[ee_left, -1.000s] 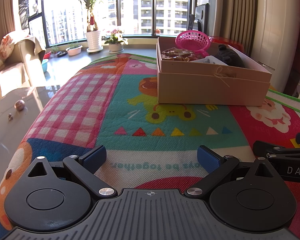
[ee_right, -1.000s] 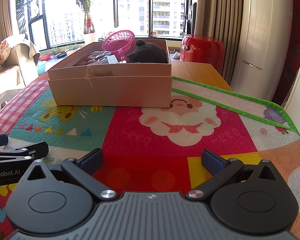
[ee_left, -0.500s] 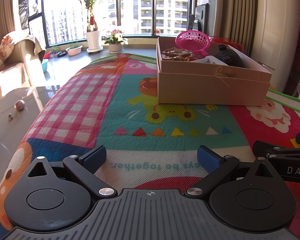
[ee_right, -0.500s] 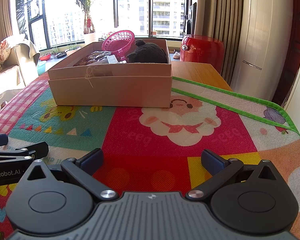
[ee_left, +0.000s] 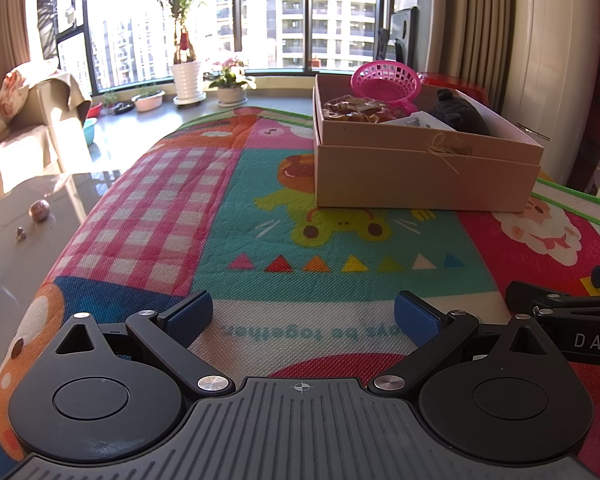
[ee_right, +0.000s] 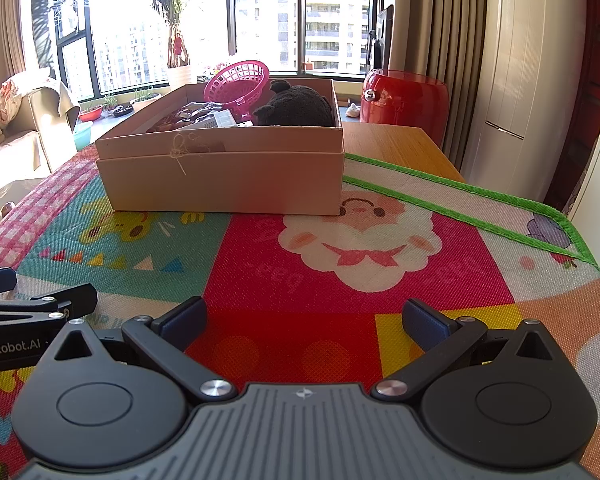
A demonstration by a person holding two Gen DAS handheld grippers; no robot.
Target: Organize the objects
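Both grippers low over the cartoon play mat [ee_left: 204,208], side by side, holding nothing. Left gripper [ee_left: 304,316]: jaws spread wide, blue pads [ee_left: 190,314] well apart, bare mat between them. Right gripper [ee_right: 306,320]: same, wide apart and nothing between the fingers.

Cardboard box [ee_right: 224,176] sits on the mat, well ahead of both grippers, between them in bearing. Inside it: pink plastic basket [ee_right: 238,80] tilted at the back, dark plush toy [ee_right: 296,106] beside it against the right wall, and brown wrapped items [ee_left: 354,106] at the left, possibly snacks; too blurred to say. A white flat item [ee_left: 416,122] lies next to the plush, mostly hidden by the box's near wall. Box floor not visible from either view. Twine bow [ee_right: 178,150] on the front wall.

Each wrist view catches only the other gripper's tip at frame edge, lettering cut off.

Red stool [ee_right: 404,98] behind the wooden table [ee_right: 388,144], lower part hidden. Window glare washes out the potted plants [ee_left: 188,76]; sofa [ee_left: 24,120] cropped at left.
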